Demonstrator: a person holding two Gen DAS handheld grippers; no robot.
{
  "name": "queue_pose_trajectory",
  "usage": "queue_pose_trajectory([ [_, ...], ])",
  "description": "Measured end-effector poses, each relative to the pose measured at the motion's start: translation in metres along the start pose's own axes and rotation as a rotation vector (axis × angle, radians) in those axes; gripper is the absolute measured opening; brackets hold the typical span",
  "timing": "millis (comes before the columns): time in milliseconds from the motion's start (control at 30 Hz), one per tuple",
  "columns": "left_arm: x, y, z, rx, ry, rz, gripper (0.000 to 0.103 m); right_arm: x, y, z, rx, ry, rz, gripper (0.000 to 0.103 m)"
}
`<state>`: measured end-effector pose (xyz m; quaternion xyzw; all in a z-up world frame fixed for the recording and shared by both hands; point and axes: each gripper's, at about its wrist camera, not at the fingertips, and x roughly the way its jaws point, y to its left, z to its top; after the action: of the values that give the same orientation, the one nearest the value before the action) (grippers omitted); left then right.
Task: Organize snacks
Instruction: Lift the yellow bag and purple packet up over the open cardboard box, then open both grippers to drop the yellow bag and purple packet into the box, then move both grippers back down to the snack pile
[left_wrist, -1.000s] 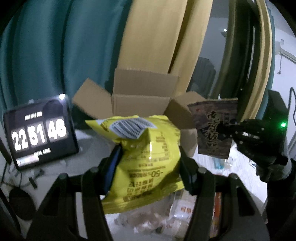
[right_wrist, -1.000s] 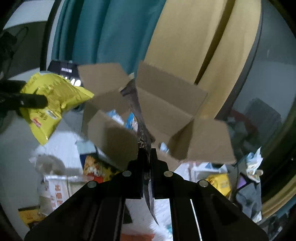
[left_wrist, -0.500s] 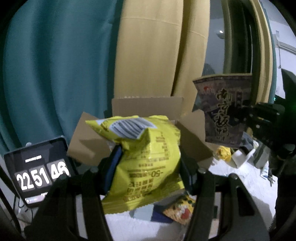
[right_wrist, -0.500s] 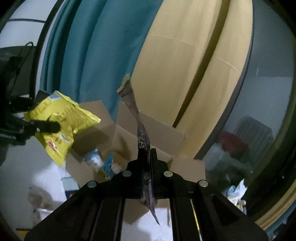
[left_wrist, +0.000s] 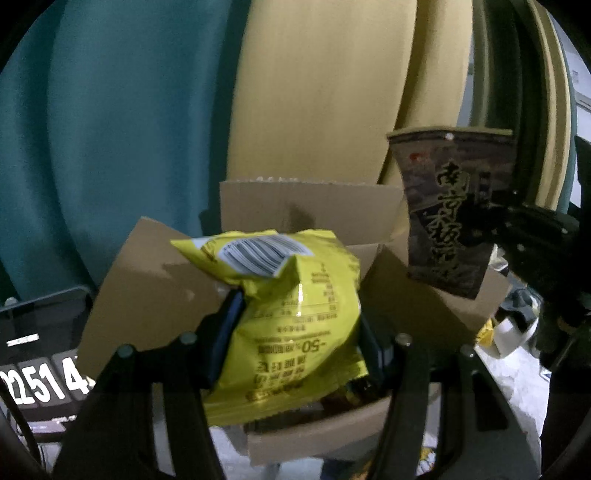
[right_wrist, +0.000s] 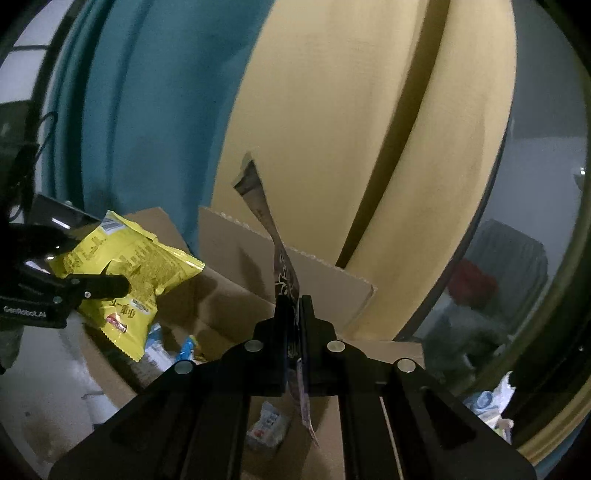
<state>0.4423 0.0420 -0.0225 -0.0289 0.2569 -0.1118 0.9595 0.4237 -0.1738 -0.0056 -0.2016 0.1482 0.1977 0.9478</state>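
- Teal and yellow curtains (left_wrist: 314, 92) hung behind an open cardboard box (left_wrist: 306, 210), flaps spread; that box is the landmark.
- Left gripper (left_wrist: 295, 332) was clamped on a puffy yellow snack bag (left_wrist: 295, 317), held in the air above the box's near edge.
- Right gripper (right_wrist: 294, 317) was pinched tight on a flat dark packet (right_wrist: 284, 273), seen edge-on from its own camera, held over the box's right flap (left_wrist: 424, 306).
- Some small snacks (right_wrist: 188, 345) already lay inside the box; a few more sat on the pale surface (left_wrist: 517, 387) beside it.
- A clock display (left_wrist: 44, 350) stood left of the box.
- Step, as I read it: carry-to-box, both items poised for drop-off.
- Next move likely calls for lowering each one past the flaps before letting go; the puffy bag could catch on a flap, the flat packet could flutter out.
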Motion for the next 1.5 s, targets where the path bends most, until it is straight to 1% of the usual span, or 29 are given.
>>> queue_pose_trajectory([
  [167, 0.029, 0.003, 0.001, -0.001, 0.025, 0.012, 0.061, 0.036, -0.001, -0.012, -0.002, 0.046, -0.007, 0.006],
  [267, 0.045, 0.003, 0.0, 0.02, 0.062, 0.007, 0.061, 0.052, 0.0, -0.017, 0.0, 0.067, 0.001, 0.006],
  [333, 0.052, 0.007, -0.001, 0.005, 0.08, 0.017, 0.062, 0.059, 0.001, -0.019, 0.002, 0.077, 0.006, 0.006],
  [400, 0.057, 0.012, -0.001, -0.019, 0.092, 0.018, 0.068, 0.066, 0.003, -0.022, 0.007, 0.089, 0.012, 0.006],
  [467, 0.056, 0.013, -0.001, -0.034, 0.088, 0.014, 0.078, 0.072, 0.006, -0.023, 0.017, 0.104, 0.028, 0.006],
  [500, 0.055, 0.013, -0.001, -0.037, 0.083, 0.012, 0.079, 0.079, 0.007, -0.025, 0.017, 0.114, 0.035, 0.006],
  [567, 0.05, 0.013, 0.0, -0.041, 0.079, 0.011, 0.081, 0.079, 0.01, -0.024, 0.013, 0.123, 0.032, 0.006],
  [633, 0.044, 0.011, 0.0, -0.047, 0.072, 0.011, 0.081, 0.075, 0.009, -0.022, 0.014, 0.13, 0.034, 0.008],
  [667, 0.041, 0.01, 0.0, -0.047, 0.068, 0.01, 0.081, 0.072, 0.009, -0.021, 0.015, 0.128, 0.038, 0.011],
  [700, 0.036, 0.008, 0.0, -0.047, 0.062, 0.009, 0.081, 0.067, 0.009, -0.02, 0.017, 0.124, 0.041, 0.017],
  [767, 0.027, 0.007, 0.0, -0.045, 0.048, 0.006, 0.081, 0.06, 0.009, -0.015, 0.017, 0.118, 0.044, 0.021],
  [833, 0.018, 0.004, 0.0, -0.045, 0.036, -0.001, 0.081, 0.05, 0.007, -0.018, 0.013, 0.113, 0.047, 0.021],
  [867, 0.012, 0.002, 0.0, -0.046, 0.03, -0.005, 0.081, 0.052, 0.01, -0.015, 0.01, 0.11, 0.05, 0.021],
  [1033, -0.013, -0.006, 0.001, -0.038, 0.012, -0.01, 0.081, 0.023, 0.016, -0.014, 0.002, 0.099, 0.058, 0.021],
  [1233, -0.051, -0.015, -0.007, -0.027, -0.015, -0.02, 0.081, -0.011, 0.024, -0.016, -0.003, 0.091, 0.064, 0.022],
  [1333, -0.069, -0.021, -0.012, -0.02, -0.023, -0.025, 0.081, -0.03, 0.029, -0.02, -0.002, 0.089, 0.061, 0.028],
  [1400, -0.078, -0.024, -0.016, -0.018, -0.024, -0.028, 0.081, -0.04, 0.032, -0.023, 0.001, 0.087, 0.061, 0.035],
  [1500, -0.092, -0.028, -0.024, -0.015, -0.027, -0.031, 0.081, -0.058, 0.035, -0.027, 0.013, 0.086, 0.06, 0.036],
])
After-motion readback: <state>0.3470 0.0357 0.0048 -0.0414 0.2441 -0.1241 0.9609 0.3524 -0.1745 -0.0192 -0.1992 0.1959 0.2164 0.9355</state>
